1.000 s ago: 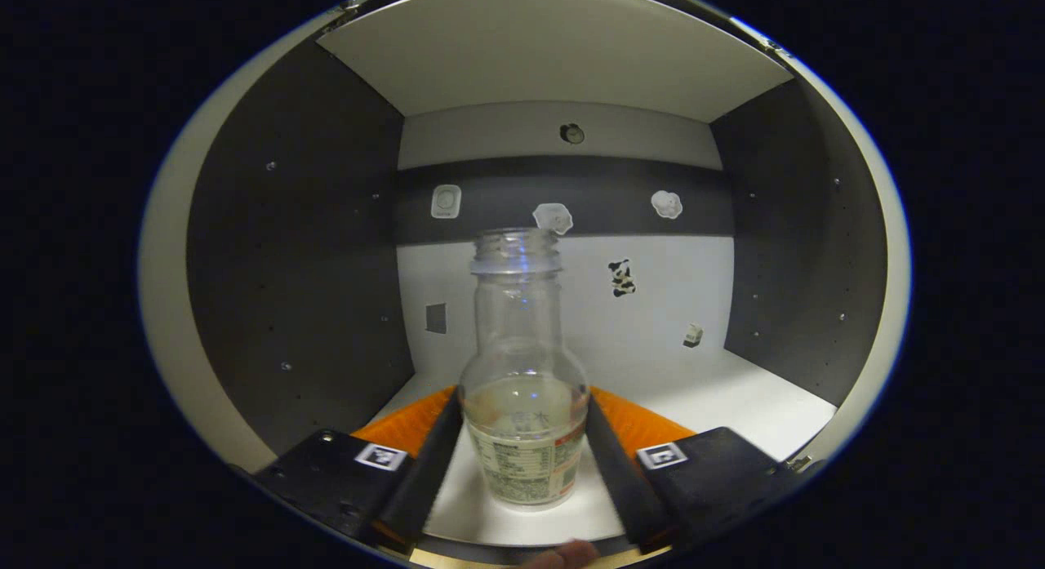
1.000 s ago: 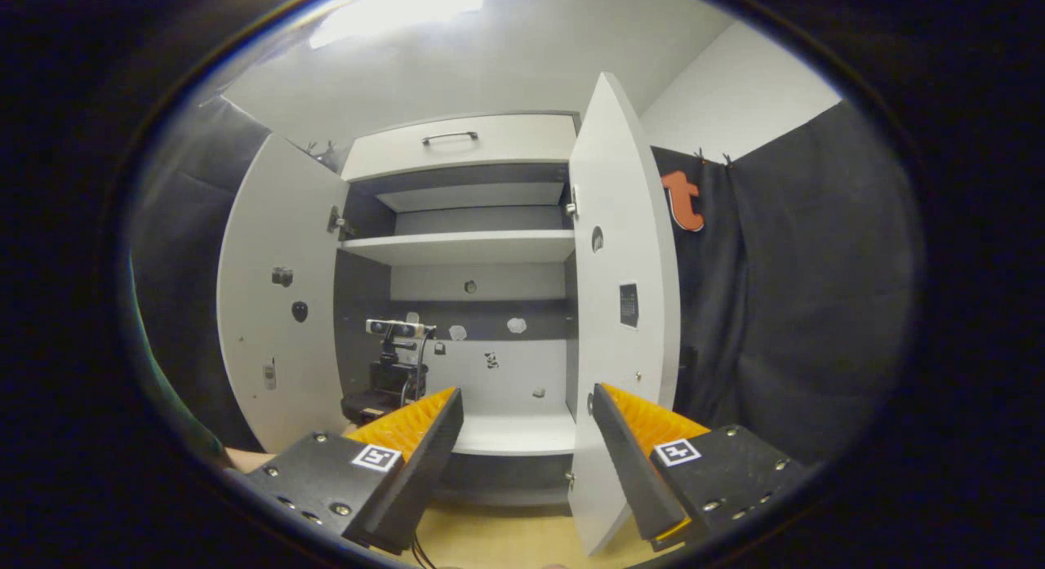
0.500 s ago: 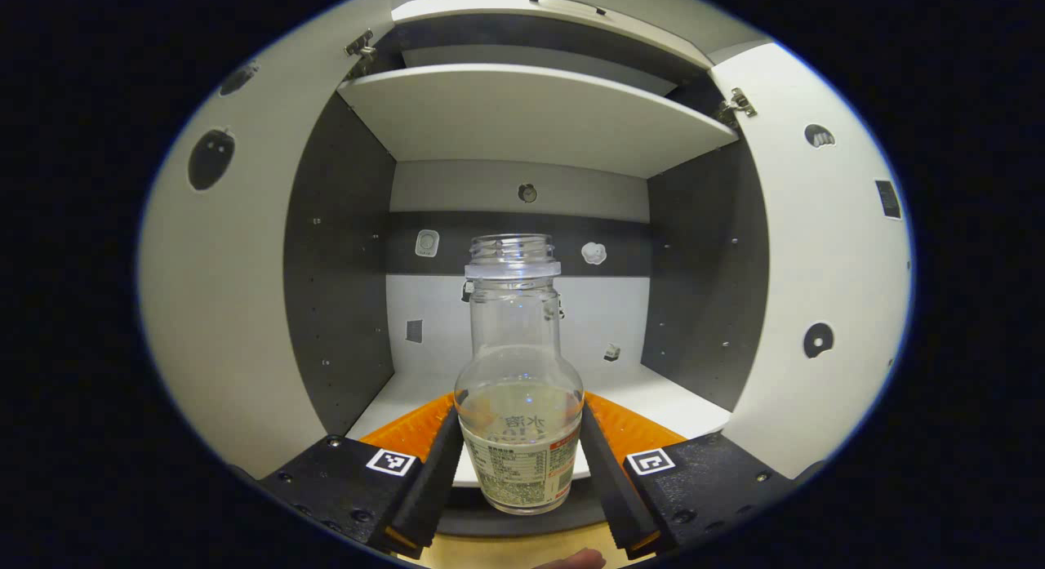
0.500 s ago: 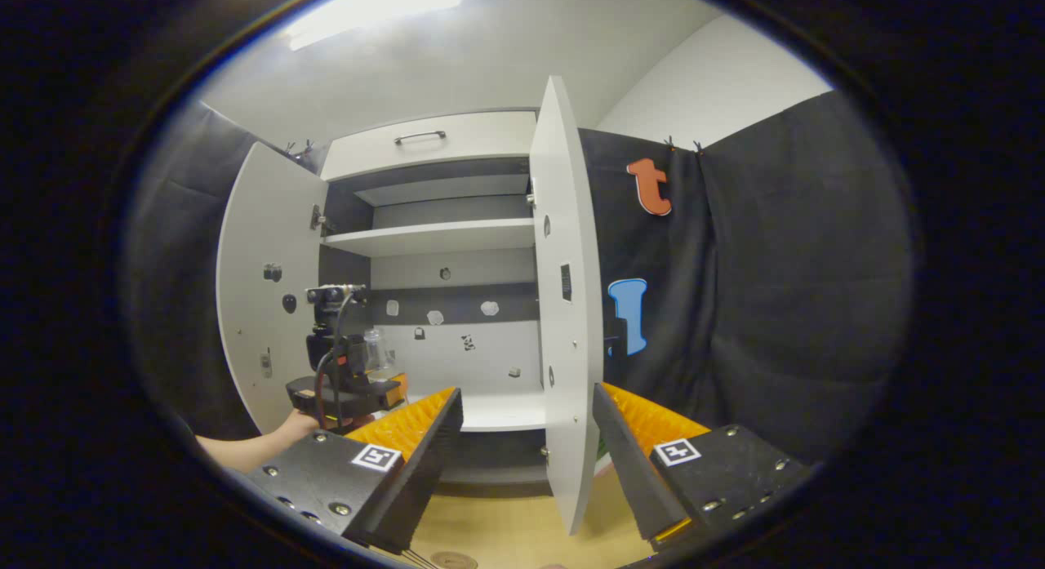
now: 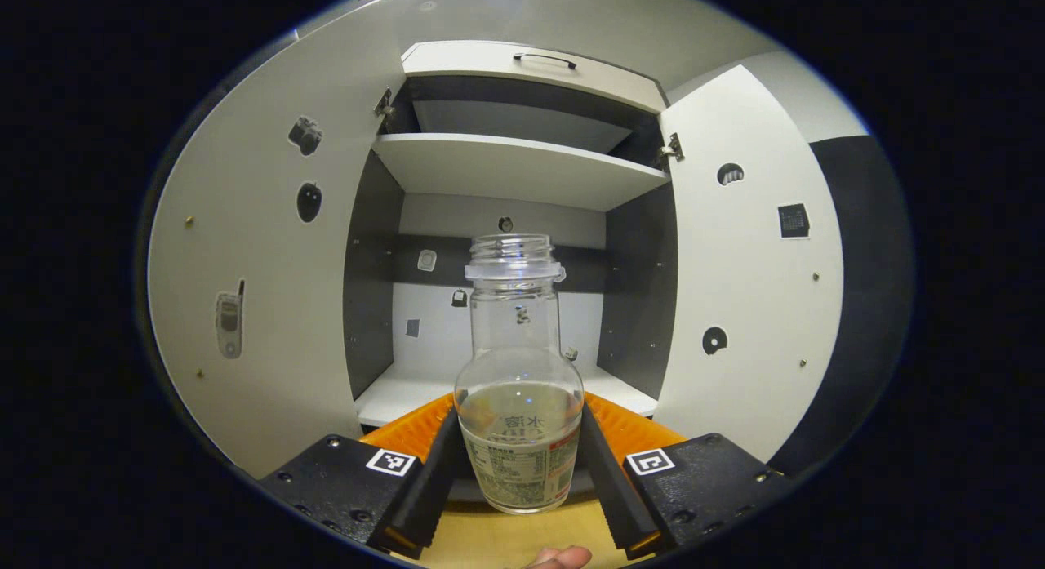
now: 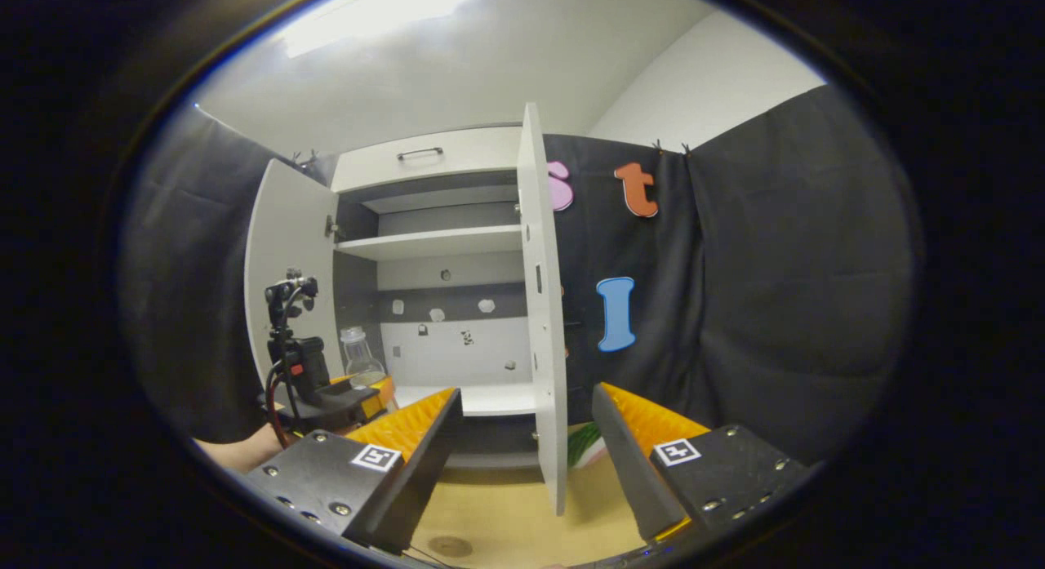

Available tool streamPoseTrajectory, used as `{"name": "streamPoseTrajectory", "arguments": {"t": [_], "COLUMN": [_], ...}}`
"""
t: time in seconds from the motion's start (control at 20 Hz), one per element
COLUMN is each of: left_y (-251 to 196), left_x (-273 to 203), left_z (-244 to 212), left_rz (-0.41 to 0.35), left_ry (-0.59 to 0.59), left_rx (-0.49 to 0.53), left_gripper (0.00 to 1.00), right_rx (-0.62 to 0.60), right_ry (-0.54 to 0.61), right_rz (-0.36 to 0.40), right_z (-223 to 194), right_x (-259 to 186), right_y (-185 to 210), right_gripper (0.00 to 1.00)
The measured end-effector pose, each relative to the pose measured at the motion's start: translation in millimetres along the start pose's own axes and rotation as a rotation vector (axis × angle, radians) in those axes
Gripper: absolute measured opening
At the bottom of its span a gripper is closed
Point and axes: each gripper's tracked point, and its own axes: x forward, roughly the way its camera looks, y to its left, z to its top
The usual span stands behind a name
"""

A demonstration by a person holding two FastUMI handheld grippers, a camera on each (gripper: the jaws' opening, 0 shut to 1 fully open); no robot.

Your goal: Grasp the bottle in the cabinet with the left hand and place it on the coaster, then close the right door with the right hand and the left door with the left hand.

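- Since the earlier frame, the left gripper (image 5: 519, 463) has drawn the bottle (image 5: 519, 389) out past the cabinet's (image 5: 522, 173) front edge; both fingers clamp its lower body at centre frame.
- Left door (image 5: 245, 251) and right door (image 5: 747, 267) stand wide at either side.
- Right gripper (image 6: 526, 438) is spread and empty at lower centre, the right door's edge (image 6: 545, 324) between its fingers, farther off; wooden tabletop (image 6: 498, 520) lies below.

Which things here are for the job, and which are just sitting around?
For the job:
- bottle, clamped in the left gripper
- right door, open
- left door, open
- right gripper, open and holding nothing

Just around:
- stickers on the doors, like the phone sticker
- green thing behind the right door; can't tell what it is
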Motion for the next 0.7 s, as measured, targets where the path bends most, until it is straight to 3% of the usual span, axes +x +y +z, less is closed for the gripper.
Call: {"name": "streamPoseTrajectory", "arguments": {"t": [0.1, 0.15, 0.35, 0.55, 0.7], "left_y": [-6, -10, -19, -31, -45], "left_x": [-15, -22, -53, -83, -102], "left_z": [-7, -15, -76, -124, -192], "left_rz": [-0.004, -0.013, -0.033, -0.089, -0.134], "left_ry": [-0.043, -0.060, -0.028, -0.096, -0.006], "left_rx": [-0.011, -0.027, -0.059, 0.007, 0.069], "left_gripper": [0.77, 0.79, 0.79, 0.80, 0.79], "right_rx": [0.003, 0.006, 0.028, 0.089, 0.065], "right_ry": [0.002, 0.005, 0.039, -0.006, -0.009], "right_rz": [0.003, 0.004, 0.004, 0.062, 0.074], "right_z": [-3, -7, -27, -27, -43], "right_x": [-7, -10, -11, -14, -11], "right_y": [-4, -6, -16, -9, -10], "right_gripper": [0.94, 0.97, 0.97, 0.97, 0.93]}}
